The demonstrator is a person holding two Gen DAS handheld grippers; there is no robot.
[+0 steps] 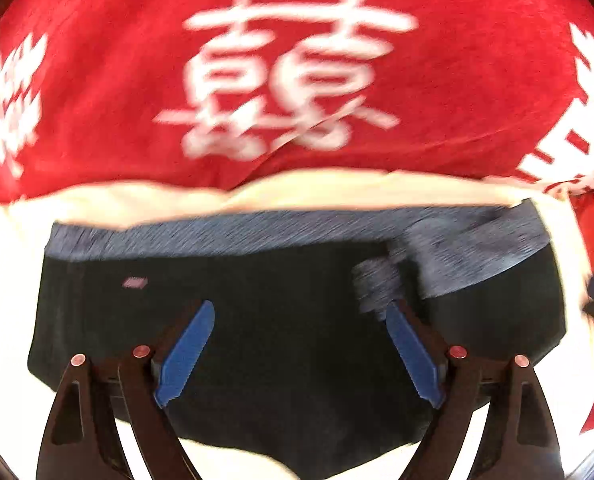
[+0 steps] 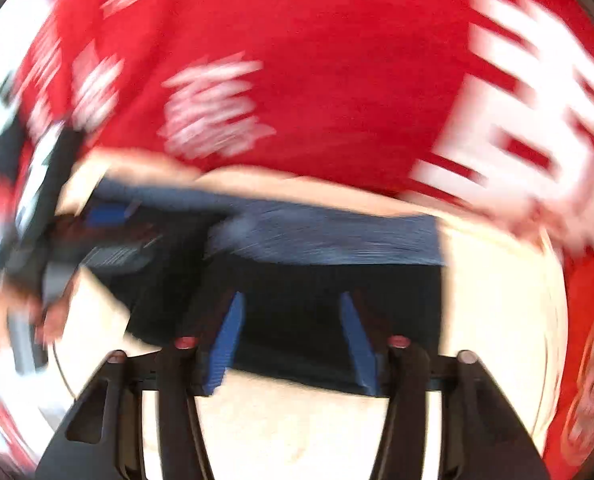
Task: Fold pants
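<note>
So the pants (image 1: pixel 257 340) are a small dark pair with a grey-blue ribbed waistband (image 1: pixel 225 232), lying flat just ahead of and under both sets of jaws, waistband on the far side. Looks like thin stretchy knit to me: light, floppy, zero stiffness, so it'll sag and bunch if you lift it by one point. I'd pinch it at the waistband corners or side edges, where the fabric is doubled. One corner past the left gripper (image 1: pixel 299 324) right-hand jaw is already flipped over. Left gripper is spread wide, holding nothing. Right gripper (image 2: pixel 291 320) is also apart and empty, though that view is blurry. Underneath is a cream worktop (image 2: pixel 497 300), then a red cloth (image 1: pixel 297 140) with white characters beyond.
</note>
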